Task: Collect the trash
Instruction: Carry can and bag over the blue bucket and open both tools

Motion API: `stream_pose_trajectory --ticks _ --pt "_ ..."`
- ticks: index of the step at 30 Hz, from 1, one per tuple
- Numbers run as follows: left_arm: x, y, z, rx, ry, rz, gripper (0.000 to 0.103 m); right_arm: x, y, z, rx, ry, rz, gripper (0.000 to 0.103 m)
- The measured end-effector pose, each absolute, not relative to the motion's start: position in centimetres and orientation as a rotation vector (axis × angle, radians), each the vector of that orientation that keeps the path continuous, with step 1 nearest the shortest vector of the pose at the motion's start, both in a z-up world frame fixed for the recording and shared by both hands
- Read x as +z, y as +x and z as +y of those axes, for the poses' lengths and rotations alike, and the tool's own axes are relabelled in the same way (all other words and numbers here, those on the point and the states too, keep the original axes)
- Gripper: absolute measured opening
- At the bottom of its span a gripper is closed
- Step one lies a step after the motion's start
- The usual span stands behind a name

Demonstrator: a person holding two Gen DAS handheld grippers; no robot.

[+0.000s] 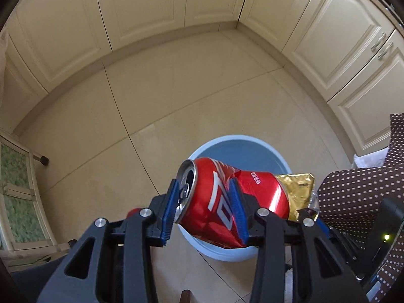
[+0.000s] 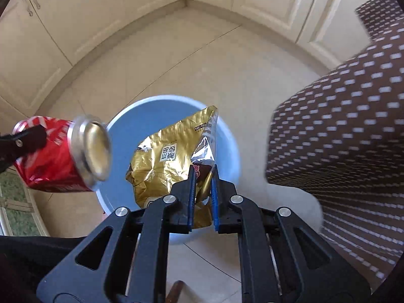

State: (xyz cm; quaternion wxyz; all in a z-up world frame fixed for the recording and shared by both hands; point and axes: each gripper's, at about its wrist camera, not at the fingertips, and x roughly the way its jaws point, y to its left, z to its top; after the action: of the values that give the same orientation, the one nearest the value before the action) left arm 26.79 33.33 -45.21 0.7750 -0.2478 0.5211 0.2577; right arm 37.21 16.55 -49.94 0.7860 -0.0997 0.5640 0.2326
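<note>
Two grippers over one bin [image 2: 228, 136]: one can [image 1: 222, 202], one wrapper [image 2: 166, 161].

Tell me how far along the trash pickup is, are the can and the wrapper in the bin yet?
Not yet. Picked up: the left gripper clamps the dented red can, and the right gripper pinches the gold wrapper. In hand: both hang over the blue bin on the floor. Left: let go so both drop in; the visible part of the bin looks empty.

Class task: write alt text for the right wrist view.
The right tool pinches a crumpled gold snack bag above a light blue bin on a tiled floor. At left, a dented red can is held by the other tool.
</note>
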Motion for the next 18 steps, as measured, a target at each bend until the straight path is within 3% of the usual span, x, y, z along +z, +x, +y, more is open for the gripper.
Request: stream_pose_trajectory --ticks 4,6,18 --pt "-46.6 27.9 33.0 0.539 -0.549 1.155 0.04 -51.1 37.1 17.1 0.509 -0.216 1.243 0.026" --pt "-47.3 27.8 32.9 0.529 -0.548 1.161 0.04 -51.5 36.8 17.6 0.503 -0.228 1.233 0.052" --pt "-48.8 27.7 31.9 0.48 -0.527 1.2 0.042 -50.0 33.8 16.5 0.485 -0.246 1.185 0.053"
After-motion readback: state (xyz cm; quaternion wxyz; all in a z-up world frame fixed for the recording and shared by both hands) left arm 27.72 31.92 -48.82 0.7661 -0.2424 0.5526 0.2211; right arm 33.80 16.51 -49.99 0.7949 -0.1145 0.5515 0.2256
